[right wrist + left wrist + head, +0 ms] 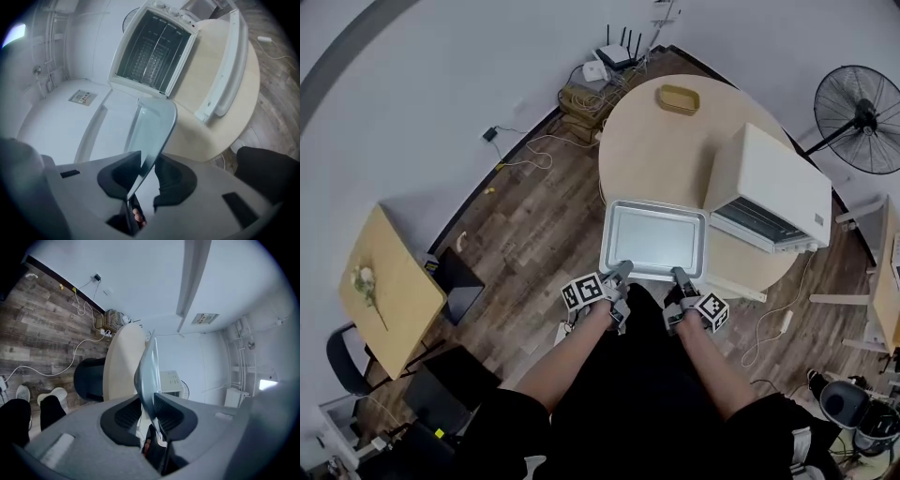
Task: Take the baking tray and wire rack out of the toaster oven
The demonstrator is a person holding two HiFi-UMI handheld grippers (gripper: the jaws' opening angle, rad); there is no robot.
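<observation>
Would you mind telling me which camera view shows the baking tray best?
The head view: the whole baking tray shows from above. The left gripper view and right gripper view show only a sliver, nearly edge-on, clamped in the jaws.

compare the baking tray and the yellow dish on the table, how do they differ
The tray is silver-grey, large and rectangular; the dish is yellow, far smaller and rounder. The tray is gripped at its near rim by the left gripper and right gripper; the dish sits untouched at the far side of the table. Both are shallow, rimmed and look empty.
</observation>
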